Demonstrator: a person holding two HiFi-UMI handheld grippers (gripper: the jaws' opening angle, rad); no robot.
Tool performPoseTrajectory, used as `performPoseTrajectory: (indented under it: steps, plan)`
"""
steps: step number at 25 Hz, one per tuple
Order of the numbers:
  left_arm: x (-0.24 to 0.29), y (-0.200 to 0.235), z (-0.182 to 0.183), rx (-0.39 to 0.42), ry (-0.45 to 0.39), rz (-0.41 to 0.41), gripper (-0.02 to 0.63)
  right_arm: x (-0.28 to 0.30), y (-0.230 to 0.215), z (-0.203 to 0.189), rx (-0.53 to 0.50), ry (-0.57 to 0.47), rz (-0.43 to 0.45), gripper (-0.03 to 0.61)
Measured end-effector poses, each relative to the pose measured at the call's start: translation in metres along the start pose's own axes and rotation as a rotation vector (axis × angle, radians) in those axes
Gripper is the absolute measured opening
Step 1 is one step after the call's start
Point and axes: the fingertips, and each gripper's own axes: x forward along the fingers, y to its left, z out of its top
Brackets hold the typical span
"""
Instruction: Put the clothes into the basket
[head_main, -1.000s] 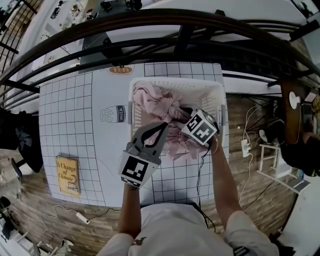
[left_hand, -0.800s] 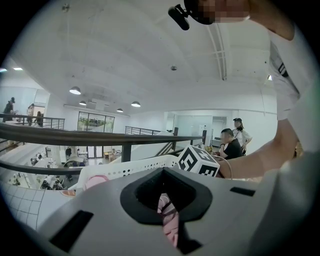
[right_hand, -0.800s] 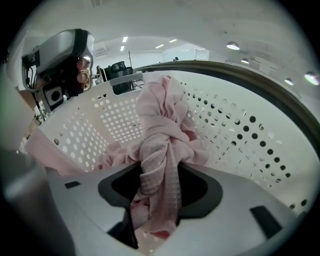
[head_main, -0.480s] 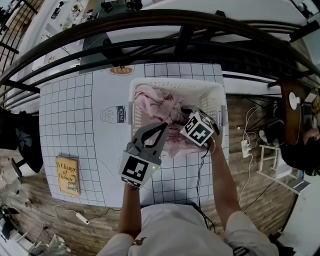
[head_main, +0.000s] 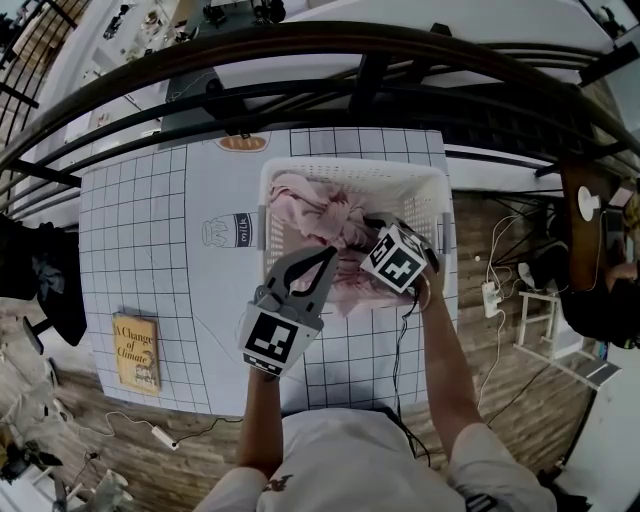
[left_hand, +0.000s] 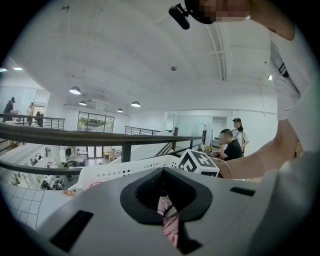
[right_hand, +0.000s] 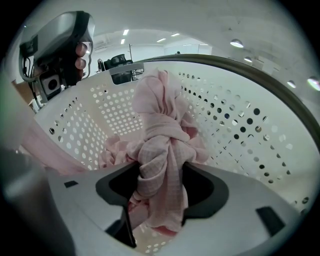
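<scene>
A white perforated basket (head_main: 352, 166) stands on the grid-patterned tablecloth and holds a heap of pink clothes (head_main: 310, 205). My right gripper (head_main: 368, 222) points down into the basket. Its jaws have just been opening, and a twisted pink cloth (right_hand: 160, 150) lies loosely between them (right_hand: 155, 220). My left gripper (head_main: 328, 253) hovers at the basket's near rim, shut on a strip of pink cloth (left_hand: 169, 222). Part of the pink cloth hangs over that near rim (head_main: 350, 298). The basket wall (right_hand: 235, 125) surrounds the right gripper.
A yellow book (head_main: 135, 350) lies at the table's near left. A milk-carton print (head_main: 228, 230) is left of the basket. A dark railing (head_main: 350, 60) curves behind the table. A power strip and cables (head_main: 490, 293) lie on the wooden floor to the right.
The pink heap has shifted and settled inside the basket. My right gripper has tipped slightly. The left gripper has stayed where it was.
</scene>
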Motion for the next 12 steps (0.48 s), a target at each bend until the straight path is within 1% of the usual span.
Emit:
performPoseTrajectory:
  steps: [8,12]
  plan:
    - [-0.001,0.0,0.002,0.001,-0.006,-0.002,0.002,-0.006,-0.003,0.004,-0.018,-0.006,-0.016,0.304]
    - [-0.003,0.0,0.005,0.006,-0.012,0.001,0.002,-0.021,-0.01,0.016,-0.033,-0.05,-0.059,0.311]
